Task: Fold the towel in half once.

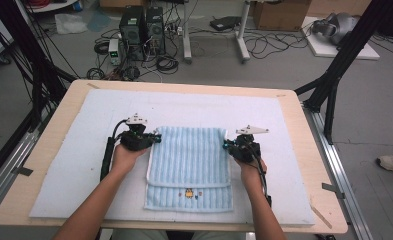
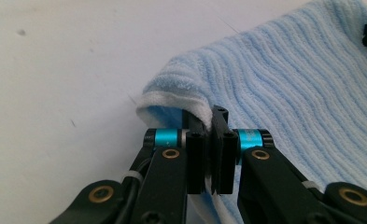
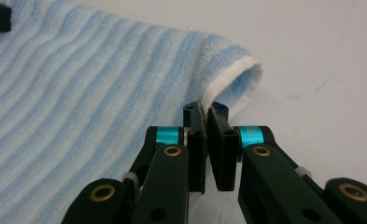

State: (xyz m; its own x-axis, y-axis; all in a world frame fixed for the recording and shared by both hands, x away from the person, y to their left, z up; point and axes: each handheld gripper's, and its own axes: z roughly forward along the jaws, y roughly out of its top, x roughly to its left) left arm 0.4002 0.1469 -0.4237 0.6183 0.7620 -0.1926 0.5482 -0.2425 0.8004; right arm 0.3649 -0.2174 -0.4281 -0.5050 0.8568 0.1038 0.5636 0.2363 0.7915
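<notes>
Towel: a light blue ribbed towel (image 1: pixel 189 167) lies in the middle of the white mat (image 1: pixel 74 165), already doubled once; its top layer stops short of the near edge, where a small embroidered motif (image 1: pixel 190 192) shows.
Far corners: both are raised off the mat, each white hem curling over the jaws.
Left gripper (image 2: pixel 209 140): jaws pressed together on the towel's far left corner, hem pinched between them.
Right gripper (image 3: pixel 205 135): jaws pressed together on the far right corner, white edge caught at the tips.
Step in hand: likely the start of another fold, with both corners gripped and lifted.
Next move: probably carrying both corners toward the person evenly, at the same height, so the edge lands straight on the near hem.
Risk: uneven travel would skew the fold.
Surroundings: wooden table (image 1: pixel 49 145); computer towers (image 1: pixel 143 30) and cables on the floor beyond.
</notes>
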